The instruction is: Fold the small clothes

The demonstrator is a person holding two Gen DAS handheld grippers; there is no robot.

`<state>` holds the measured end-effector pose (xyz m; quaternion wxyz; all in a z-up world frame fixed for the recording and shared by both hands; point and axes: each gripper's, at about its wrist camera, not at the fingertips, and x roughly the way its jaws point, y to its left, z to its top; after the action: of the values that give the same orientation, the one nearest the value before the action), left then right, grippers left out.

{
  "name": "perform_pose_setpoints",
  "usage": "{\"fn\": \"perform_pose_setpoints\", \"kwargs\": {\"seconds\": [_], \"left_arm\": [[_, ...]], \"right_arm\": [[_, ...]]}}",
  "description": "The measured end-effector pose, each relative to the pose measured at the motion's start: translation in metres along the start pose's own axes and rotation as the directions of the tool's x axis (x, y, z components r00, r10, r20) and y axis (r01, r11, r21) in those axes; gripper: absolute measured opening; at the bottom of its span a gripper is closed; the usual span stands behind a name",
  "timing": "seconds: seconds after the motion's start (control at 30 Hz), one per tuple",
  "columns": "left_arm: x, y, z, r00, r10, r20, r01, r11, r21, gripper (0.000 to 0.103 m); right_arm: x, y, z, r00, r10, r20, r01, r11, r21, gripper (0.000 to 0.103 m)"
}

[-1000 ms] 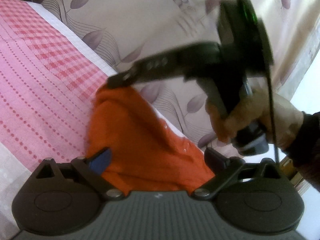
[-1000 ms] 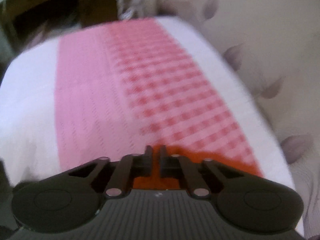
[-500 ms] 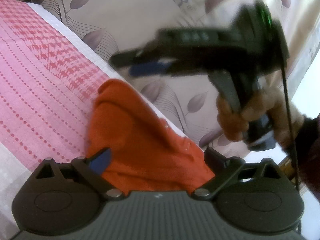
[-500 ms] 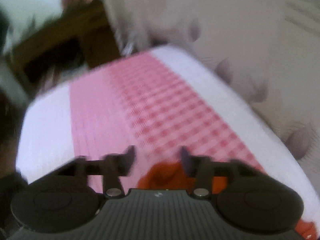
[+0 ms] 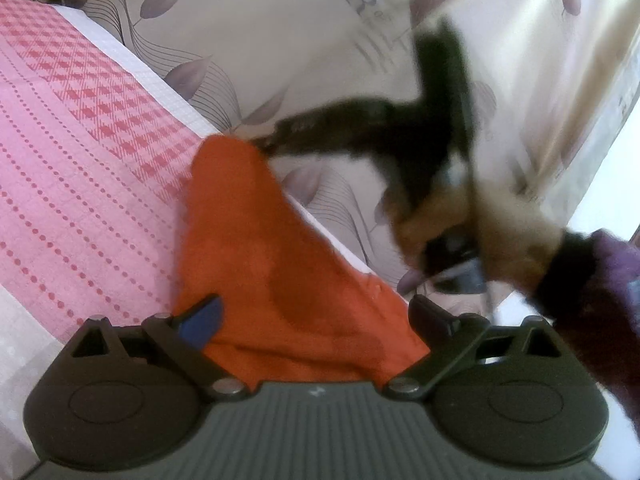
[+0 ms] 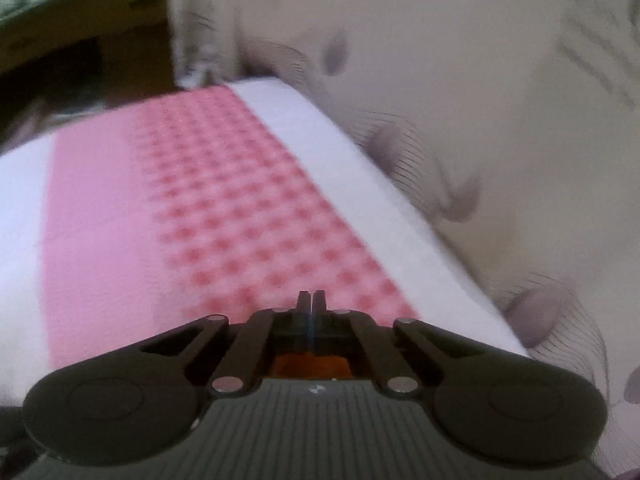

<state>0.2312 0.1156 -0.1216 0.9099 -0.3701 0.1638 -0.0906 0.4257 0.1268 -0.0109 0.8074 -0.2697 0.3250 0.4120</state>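
Note:
An orange garment [image 5: 276, 264] lies bunched on the pink patterned cloth [image 5: 80, 160] near its right edge. My left gripper [image 5: 316, 316] is open, its fingers either side of the garment's near end. My right gripper [image 5: 264, 142], blurred, touches the garment's far tip in the left wrist view. In the right wrist view the right gripper [image 6: 311, 304] has its jaws together; a patch of orange cloth [image 6: 312, 366] shows behind the fingers. Whether fabric sits between the tips I cannot tell.
A beige leaf-patterned fabric [image 5: 304, 40] borders the pink cloth's right side. A white band [image 6: 352, 152] edges the pink cloth. Dark furniture [image 6: 80, 40] stands beyond the far end.
The right gripper, open and lifted half a second ago, has come back down to the garment's far tip and closed. The left gripper has stayed open and still.

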Motion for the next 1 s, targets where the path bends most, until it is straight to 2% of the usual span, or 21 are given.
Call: {"fn": "perform_pose_setpoints", "kwargs": {"seconds": [0.07,0.17,0.23,0.27,0.3,0.33,0.43,0.53,0.6,0.63,0.7,0.73,0.77,0.8,0.87,0.93,1.0], "left_arm": [[0.000,0.000,0.000,1.000,0.002,0.001,-0.002,1.000,0.001,0.100],[0.000,0.000,0.000,1.000,0.002,-0.001,-0.002,1.000,0.002,0.100],[0.000,-0.001,0.001,1.000,0.004,-0.001,-0.004,1.000,0.001,0.100],[0.000,-0.001,0.001,1.000,0.005,-0.001,-0.005,1.000,0.001,0.100],[0.000,-0.001,0.001,1.000,0.007,-0.001,-0.007,1.000,0.001,0.100],[0.000,-0.001,0.000,1.000,0.008,-0.002,-0.008,1.000,0.002,0.100],[0.000,-0.002,0.001,1.000,0.013,-0.003,-0.013,1.000,0.005,0.100],[0.001,-0.003,0.000,1.000,0.018,-0.008,-0.018,1.000,0.011,0.100],[0.002,-0.004,0.000,1.000,0.023,-0.011,-0.023,1.000,0.015,0.100],[0.002,-0.004,0.000,1.000,0.025,-0.012,-0.025,1.000,0.018,0.100],[0.002,-0.005,0.000,1.000,0.029,-0.012,-0.029,0.999,0.021,0.100],[0.003,-0.004,0.001,1.000,0.028,-0.013,-0.028,0.999,0.022,0.100],[0.003,-0.003,0.001,1.000,0.026,-0.013,-0.026,0.999,0.021,0.100],[0.003,-0.002,0.001,1.000,0.024,-0.013,-0.024,1.000,0.019,0.100],[0.003,-0.002,0.002,1.000,0.026,-0.014,-0.026,0.999,0.021,0.100],[0.004,-0.002,0.002,0.999,0.032,-0.018,-0.031,0.999,0.025,0.100],[0.003,-0.002,0.003,0.999,0.031,-0.019,-0.031,0.999,0.025,0.100]], "right_arm": [[0.008,-0.016,-0.009,0.997,0.067,0.036,-0.070,0.994,0.090,0.000],[0.007,-0.024,-0.021,0.996,-0.009,0.091,-0.002,0.993,0.121,0.000],[-0.019,-0.036,-0.028,0.976,0.023,0.215,-0.062,0.982,0.179,0.000],[-0.039,-0.036,-0.033,0.957,0.076,0.281,-0.127,0.978,0.168,0.000],[-0.052,-0.036,-0.039,0.941,0.128,0.313,-0.182,0.972,0.150,0.000],[-0.060,-0.033,-0.045,0.935,0.159,0.316,-0.211,0.968,0.136,0.000],[-0.064,-0.029,-0.072,0.941,0.213,0.264,-0.251,0.960,0.120,0.000],[-0.037,-0.033,-0.099,0.962,0.201,0.187,-0.235,0.954,0.184,0.000],[-0.014,-0.035,-0.114,0.977,0.148,0.154,-0.183,0.953,0.243,0.000],[-0.010,-0.035,-0.120,0.976,0.122,0.182,-0.167,0.953,0.253,0.000],[-0.014,-0.045,-0.121,0.971,0.103,0.217,-0.175,0.922,0.345,0.004],[-0.026,-0.050,-0.125,0.957,0.093,0.273,-0.196,0.905,0.379,0.012],[-0.043,-0.057,-0.133,0.937,0.085,0.339,-0.227,0.886,0.405,0.012],[-0.061,-0.065,-0.144,0.928,0.054,0.370,-0.225,0.871,0.437,0.013],[-0.096,-0.077,-0.171,0.921,-0.043,0.388,-0.167,0.855,0.491,0.019],[-0.128,-0.089,-0.211,0.907,-0.126,0.403,-0.130,0.824,0.551,0.022],[-0.143,-0.103,-0.251,0.910,-0.234,0.343,-0.027,0.791,0.612,0.028]]}}
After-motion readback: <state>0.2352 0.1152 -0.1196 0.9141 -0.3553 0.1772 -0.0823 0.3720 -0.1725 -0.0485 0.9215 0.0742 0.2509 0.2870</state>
